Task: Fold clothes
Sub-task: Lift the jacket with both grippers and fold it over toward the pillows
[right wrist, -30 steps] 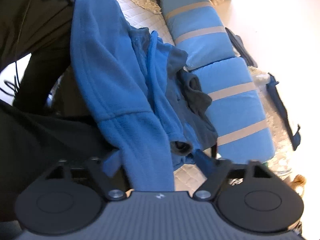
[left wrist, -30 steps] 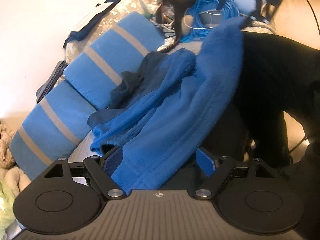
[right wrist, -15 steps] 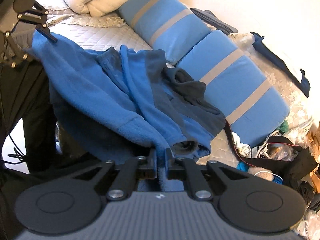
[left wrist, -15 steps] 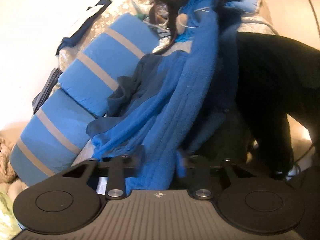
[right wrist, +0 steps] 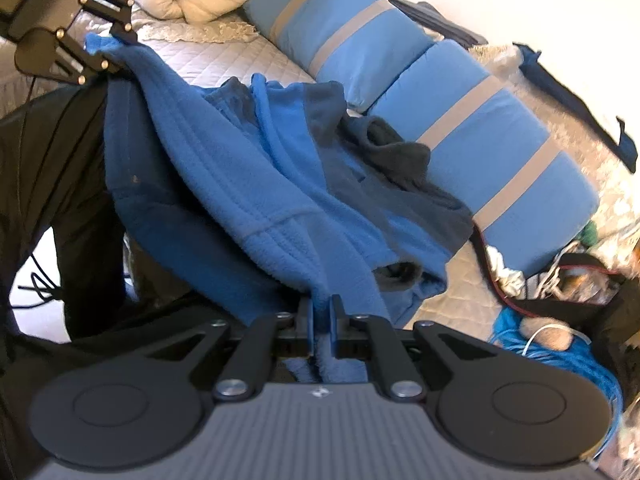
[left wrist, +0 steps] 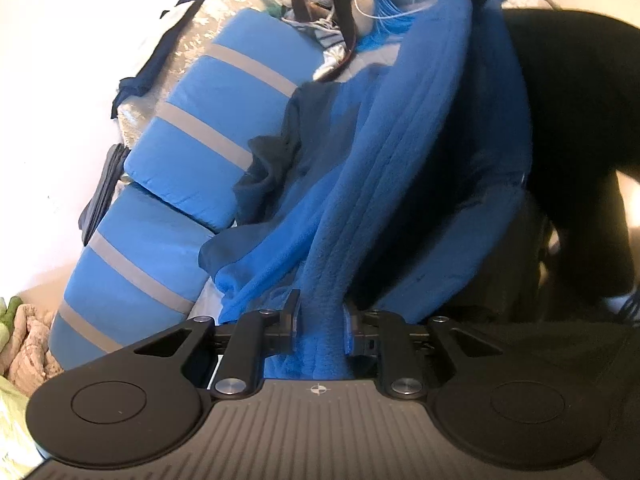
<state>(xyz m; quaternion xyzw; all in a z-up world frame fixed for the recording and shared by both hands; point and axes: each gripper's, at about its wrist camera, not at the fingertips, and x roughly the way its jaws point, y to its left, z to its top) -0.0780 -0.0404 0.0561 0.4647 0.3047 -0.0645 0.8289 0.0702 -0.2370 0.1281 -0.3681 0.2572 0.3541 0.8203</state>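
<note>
While both the left gripper [left wrist: 320, 320] and right gripper [right wrist: 320, 316] pinched the blue fleece [right wrist: 240, 184] hem, it stretched toward ten o'clock, apparently for folding.

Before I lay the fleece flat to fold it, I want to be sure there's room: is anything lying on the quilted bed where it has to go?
Partly. Both grippers, left and right, already clamp the blue fleece. On the quilted bed, two striped blue cushions lie along the far side, beside the fleece.
</note>
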